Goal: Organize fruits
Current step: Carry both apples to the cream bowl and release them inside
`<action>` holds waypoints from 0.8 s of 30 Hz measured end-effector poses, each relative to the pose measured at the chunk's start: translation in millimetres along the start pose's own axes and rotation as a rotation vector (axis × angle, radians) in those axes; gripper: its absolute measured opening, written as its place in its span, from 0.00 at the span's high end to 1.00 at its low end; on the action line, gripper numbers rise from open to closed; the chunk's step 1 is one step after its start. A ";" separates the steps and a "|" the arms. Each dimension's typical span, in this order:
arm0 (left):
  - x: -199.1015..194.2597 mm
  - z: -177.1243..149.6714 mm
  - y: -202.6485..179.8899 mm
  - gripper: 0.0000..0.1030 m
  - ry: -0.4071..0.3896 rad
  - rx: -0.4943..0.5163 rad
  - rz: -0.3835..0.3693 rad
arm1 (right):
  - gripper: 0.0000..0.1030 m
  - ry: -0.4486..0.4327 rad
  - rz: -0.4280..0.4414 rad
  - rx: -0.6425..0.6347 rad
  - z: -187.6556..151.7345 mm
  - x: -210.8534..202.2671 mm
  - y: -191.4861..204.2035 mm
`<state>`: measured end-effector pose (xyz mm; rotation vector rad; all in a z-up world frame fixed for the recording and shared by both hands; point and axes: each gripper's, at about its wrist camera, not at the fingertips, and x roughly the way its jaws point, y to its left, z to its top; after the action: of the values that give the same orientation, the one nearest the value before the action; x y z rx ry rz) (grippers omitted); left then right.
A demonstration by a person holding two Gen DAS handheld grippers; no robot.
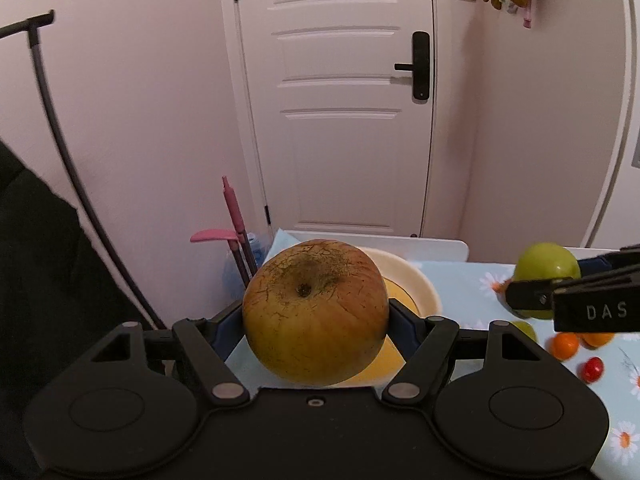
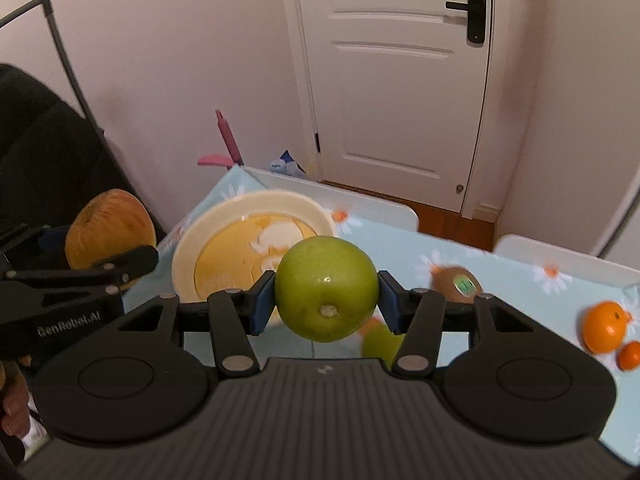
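Note:
My left gripper (image 1: 316, 316) is shut on a large yellow-brown apple (image 1: 316, 312) and holds it above the near edge of a cream and yellow plate (image 1: 420, 284). My right gripper (image 2: 326, 300) is shut on a green apple (image 2: 326, 288) and holds it above the table, just right of the plate (image 2: 208, 240). In the right wrist view the left gripper (image 2: 80, 276) with the brown apple (image 2: 108, 224) shows at the left. In the left wrist view the right gripper (image 1: 560, 296) with the green apple (image 1: 546, 266) shows at the right.
A light blue daisy tablecloth (image 2: 520, 280) covers the table. On it lie a kiwi (image 2: 456, 284), a large orange (image 2: 604, 326), a small orange (image 2: 630, 356), another green fruit (image 2: 380, 346) and a red tomato (image 1: 592, 370). A white door (image 1: 340, 100) stands behind.

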<state>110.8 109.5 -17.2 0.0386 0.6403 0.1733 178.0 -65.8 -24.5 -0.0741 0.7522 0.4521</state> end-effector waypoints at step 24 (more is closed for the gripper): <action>170.6 15.0 5.4 0.25 0.084 0.254 -0.153 | 0.34 0.073 -0.102 0.079 45.4 132.8 9.5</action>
<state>253.5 144.5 -105.6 0.2270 0.7436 -0.0551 288.1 2.0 -80.0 -0.0549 0.8328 0.3235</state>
